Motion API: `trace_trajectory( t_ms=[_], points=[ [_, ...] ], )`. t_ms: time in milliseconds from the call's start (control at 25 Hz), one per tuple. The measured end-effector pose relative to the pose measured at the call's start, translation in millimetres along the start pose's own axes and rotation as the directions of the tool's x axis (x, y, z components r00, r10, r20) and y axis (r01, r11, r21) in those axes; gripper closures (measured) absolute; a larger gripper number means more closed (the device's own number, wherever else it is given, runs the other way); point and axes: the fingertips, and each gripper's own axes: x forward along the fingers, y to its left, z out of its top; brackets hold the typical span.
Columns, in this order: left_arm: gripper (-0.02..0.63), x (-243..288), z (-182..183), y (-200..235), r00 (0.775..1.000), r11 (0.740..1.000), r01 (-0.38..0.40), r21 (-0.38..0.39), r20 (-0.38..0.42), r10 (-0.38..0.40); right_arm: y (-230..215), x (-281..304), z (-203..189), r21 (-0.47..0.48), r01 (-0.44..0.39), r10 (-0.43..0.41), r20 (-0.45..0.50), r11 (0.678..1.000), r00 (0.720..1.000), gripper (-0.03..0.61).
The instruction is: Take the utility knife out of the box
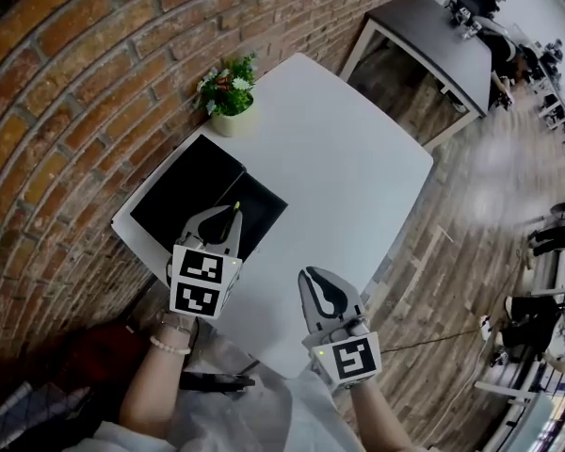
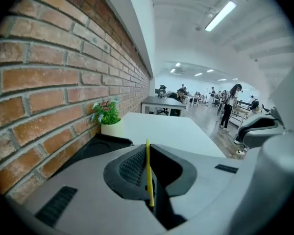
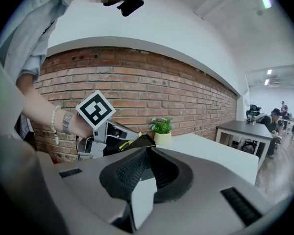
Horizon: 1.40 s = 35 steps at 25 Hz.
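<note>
Holding: the left tongs (image 1: 228, 217) pinch the knife (image 2: 149, 173), pads pressed on its flat sides.
Knife: thin, and yellow along the edge that faces the left gripper view. It stands on edge between the jaws, and its end shows just past their tips.
Knife's place: off the counter (image 1: 348, 168), in the air over the near half of the box (image 1: 184, 191). In the right gripper view it hangs in front of the box, not in it.
Right tongs (image 3: 147, 150): pressed together with nothing between them. They sit near the left tongs but apart from them, over the counter's near edge.
Box: black and open, two flat halves side by side at the counter's left end, close to the wall (image 1: 75, 83). Which half is the lid I cannot tell.
Plant (image 1: 228, 85): green with small pale flowers, in a cream pot (image 1: 234, 121), just beyond the box and by the wall.
Counter: white, with rounded corners.
Wall: red brick, running along the counter's left side.
Left hand (image 3: 78, 127): wrapped round the grip behind the marker cube (image 1: 202, 281), a bead bracelet (image 1: 169, 345) on the wrist.
Background: a dark-topped table (image 1: 424, 26) beyond the counter, a wood floor (image 1: 471, 215), and people (image 2: 230, 104) far off in the left gripper view.
</note>
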Motion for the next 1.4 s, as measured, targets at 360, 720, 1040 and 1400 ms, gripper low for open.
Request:
trace_trajectory(
  t_ms=[360,720,1040,1400],
  points=[
    [0.575,-72,48,-14,0.979,0.996,-0.019,0.091,0.204,0.0,6,-14,38,-0.019,0.009,-0.008,0.079,1.0,0.997,0.52],
    [0.575,-142,66,-27,0.944,0.99,-0.045,0.135,0.329,-0.002,17,-31,65,-0.025,0.01,-0.007,0.114,1.0,0.994,0.52],
    [0.575,-181,70,-35,0.925,0.989,-0.054,0.135,0.38,-0.002,28,-43,79,-0.041,-0.005,0.01,0.137,0.999,0.991,0.52],
    [0.575,-197,64,-39,0.916,0.995,-0.053,0.087,0.4,0.014,42,-44,79,-0.052,-0.038,0.045,0.143,0.998,0.989,0.52]
  ],
)
